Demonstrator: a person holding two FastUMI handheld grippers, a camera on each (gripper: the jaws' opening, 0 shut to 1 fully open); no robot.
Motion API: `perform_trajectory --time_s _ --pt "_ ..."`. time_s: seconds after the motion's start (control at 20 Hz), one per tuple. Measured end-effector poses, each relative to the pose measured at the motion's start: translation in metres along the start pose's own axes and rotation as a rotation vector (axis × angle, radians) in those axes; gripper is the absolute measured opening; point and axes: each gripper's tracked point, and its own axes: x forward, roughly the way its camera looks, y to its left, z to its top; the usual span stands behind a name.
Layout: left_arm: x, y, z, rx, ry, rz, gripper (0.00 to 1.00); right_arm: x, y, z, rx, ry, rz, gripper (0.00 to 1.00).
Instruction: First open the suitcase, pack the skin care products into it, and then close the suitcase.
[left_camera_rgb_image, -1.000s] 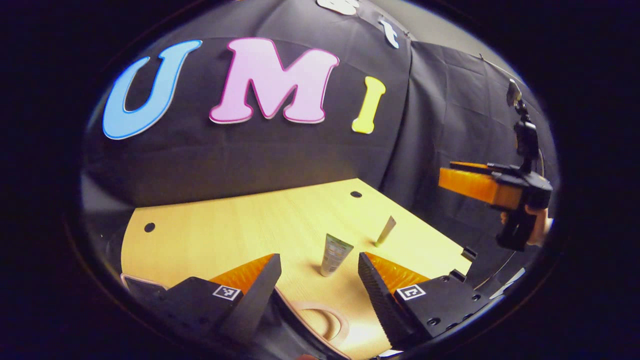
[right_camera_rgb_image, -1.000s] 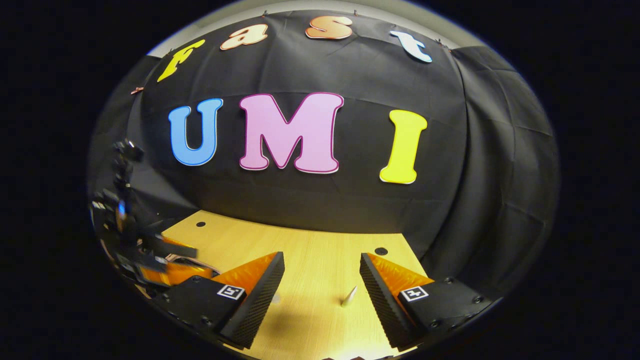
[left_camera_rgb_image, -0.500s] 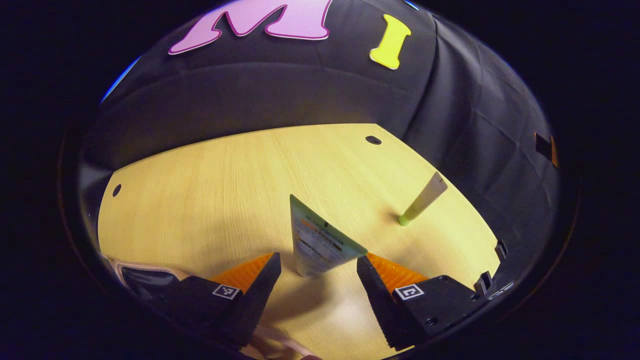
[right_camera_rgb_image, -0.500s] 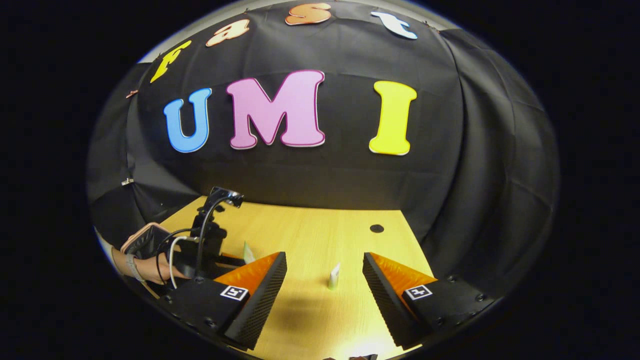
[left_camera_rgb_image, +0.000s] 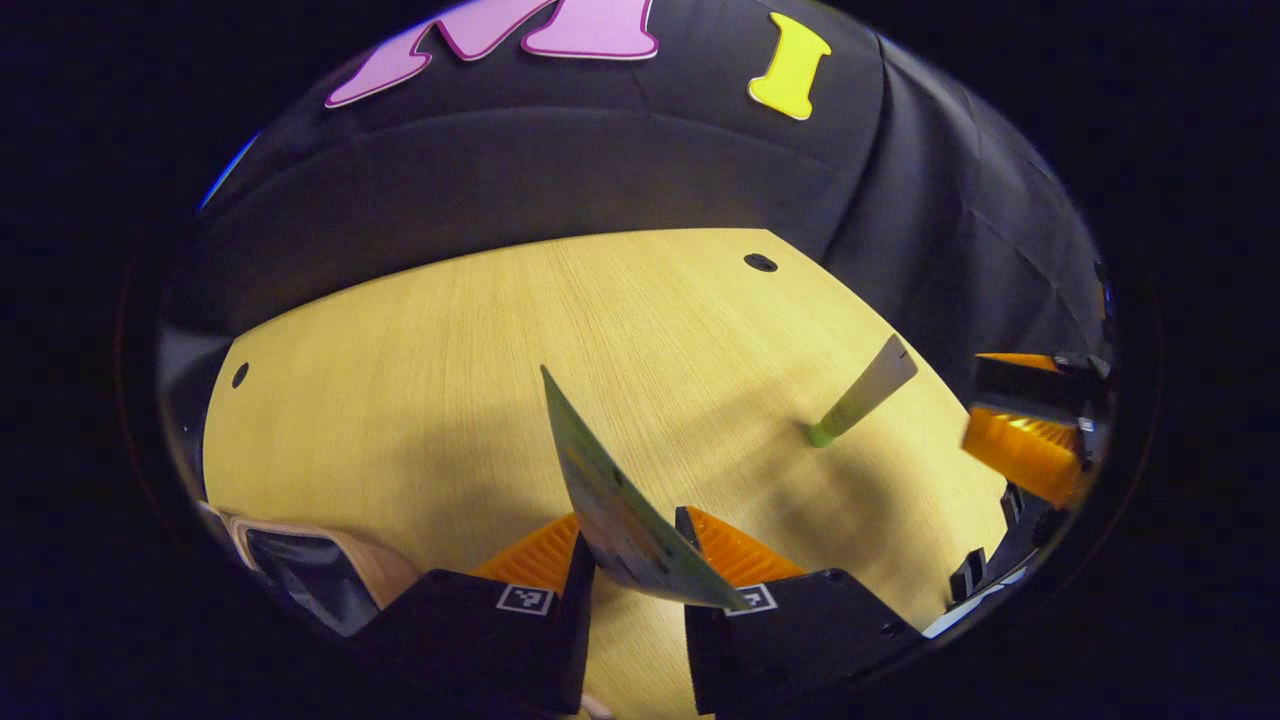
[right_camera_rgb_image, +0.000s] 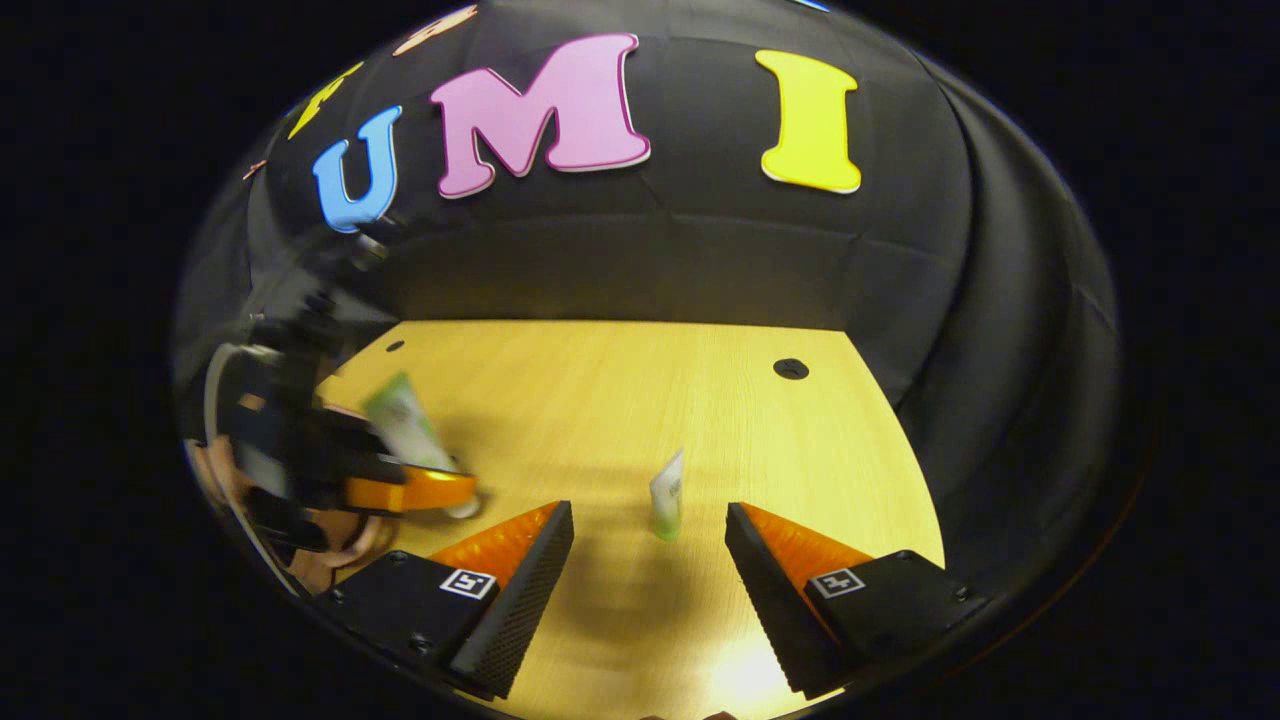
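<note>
The left gripper (left_camera_rgb_image: 632, 545) pinches a pale green printed tube (left_camera_rgb_image: 610, 500). Beyond it, a green-capped tube (left_camera_rgb_image: 860, 393) stands upright on the wooden table (left_camera_rgb_image: 420, 400). The right gripper (right_camera_rgb_image: 648, 545) gapes empty.

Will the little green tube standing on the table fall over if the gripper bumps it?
Probably. The little green tube stands upright on its narrow cap, so a nudge would likely tip it. It looks small and light, and its flat crimped top suggests soft, squeezable sides. The right gripper is open with the tube ahead between its fingers.
</note>
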Motion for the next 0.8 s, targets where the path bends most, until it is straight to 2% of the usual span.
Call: perform_trajectory --time_s 0.1,0.35,0.45,0.5,0.6,0.65,0.7,0.8 --pt "-0.034 -0.016 -0.021 -0.059 0.044 -0.037 0.47 0.032 -0.006 -0.016 0.005 0.046 -0.003 0.98" --pt "-0.108 0.014 -0.040 -0.121 0.038 0.074 0.48 0.101 -0.004 -0.040 0.029 0.102 0.041 0.98" --pt "-0.132 0.038 -0.045 -0.155 0.037 0.127 0.48 0.110 0.001 -0.049 0.059 0.137 0.071 0.97" --pt "-0.141 0.051 -0.049 -0.167 0.029 0.158 0.48 0.111 -0.005 -0.050 0.049 0.143 0.038 0.73" --pt "-0.150 0.086 -0.060 -0.191 0.025 0.234 0.48 0.105 0.000 -0.048 0.044 0.134 0.060 0.25" --pt "-0.152 0.106 -0.070 -0.225 0.046 0.272 0.48 0.097 0.003 -0.043 0.036 0.124 0.069 0.26" --pt "-0.154 0.124 -0.080 -0.264 0.063 0.297 0.48 0.087 0.013 -0.038 0.029 0.114 0.094 0.31" --pt "-0.164 0.156 -0.095 -0.318 0.084 0.325 0.48 0.060 0.040 -0.027 0.010 0.096 0.152 0.30"
